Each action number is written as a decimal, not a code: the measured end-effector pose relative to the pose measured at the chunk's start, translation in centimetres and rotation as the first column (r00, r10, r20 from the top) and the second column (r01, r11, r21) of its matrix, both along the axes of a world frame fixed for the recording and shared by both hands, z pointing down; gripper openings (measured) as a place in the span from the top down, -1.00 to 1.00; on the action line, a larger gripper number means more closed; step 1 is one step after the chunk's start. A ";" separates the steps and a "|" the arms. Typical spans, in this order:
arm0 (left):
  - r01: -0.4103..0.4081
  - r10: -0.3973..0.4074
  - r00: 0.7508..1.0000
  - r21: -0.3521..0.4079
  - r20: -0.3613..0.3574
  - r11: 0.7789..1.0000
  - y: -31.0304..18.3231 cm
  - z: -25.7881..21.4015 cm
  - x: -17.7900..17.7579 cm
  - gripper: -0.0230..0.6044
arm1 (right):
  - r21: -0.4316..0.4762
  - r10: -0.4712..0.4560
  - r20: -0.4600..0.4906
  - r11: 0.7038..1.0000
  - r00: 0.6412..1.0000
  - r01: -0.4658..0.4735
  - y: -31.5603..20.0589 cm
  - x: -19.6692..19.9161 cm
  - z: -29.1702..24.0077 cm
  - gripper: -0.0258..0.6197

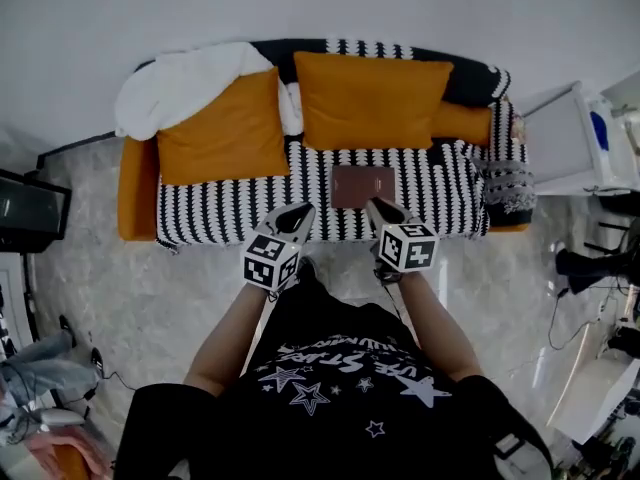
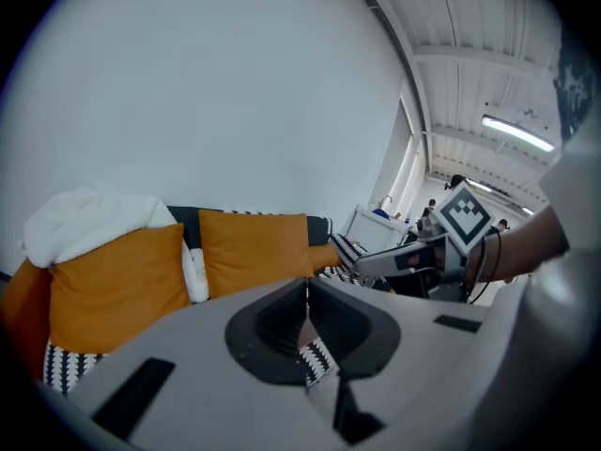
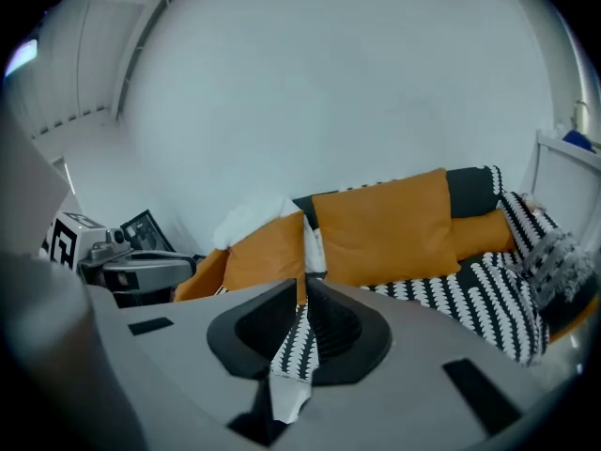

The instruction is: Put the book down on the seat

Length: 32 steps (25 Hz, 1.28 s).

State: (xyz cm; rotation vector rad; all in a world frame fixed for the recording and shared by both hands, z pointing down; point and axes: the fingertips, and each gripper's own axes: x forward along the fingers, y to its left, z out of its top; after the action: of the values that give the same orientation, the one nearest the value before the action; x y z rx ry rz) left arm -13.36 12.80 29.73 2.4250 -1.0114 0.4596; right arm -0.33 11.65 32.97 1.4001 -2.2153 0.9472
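The book (image 1: 362, 186) seems to lie flat on the seat (image 1: 230, 208), so I'd back my left claw (image 1: 298, 213) and right claw (image 1: 380, 210), both clenched empty, straight away from it.

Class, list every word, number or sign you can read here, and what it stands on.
T-shirt: curved white lettering among stars, too small and warped to read.
Cubes on the left gripper and right gripper: square code patterns, no letters.
Book: no print legible.
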 end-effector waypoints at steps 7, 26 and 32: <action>0.053 -0.054 0.998 0.019 0.014 0.998 4.3 -1.0 2.8 0.88 | 0.040 -0.104 0.038 0.994 0.994 0.103 3.7 0.9 -1.2 0.76; 0.059 -0.062 0.996 0.060 0.057 0.996 17.8 -2.0 11.8 0.88 | 0.160 -0.163 0.125 0.977 0.979 0.142 16.7 9.2 -4.5 0.83; 0.074 -0.078 0.995 0.056 0.061 0.996 22.3 -2.3 14.4 0.88 | 0.203 -0.206 0.188 0.965 0.960 0.167 21.1 11.6 -5.7 0.84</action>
State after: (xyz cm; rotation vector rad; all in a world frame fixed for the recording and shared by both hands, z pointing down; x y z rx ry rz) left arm 1.01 35.10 27.44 2.4233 -1.1526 0.4907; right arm 11.31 32.74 27.31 1.1827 -2.5982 0.8736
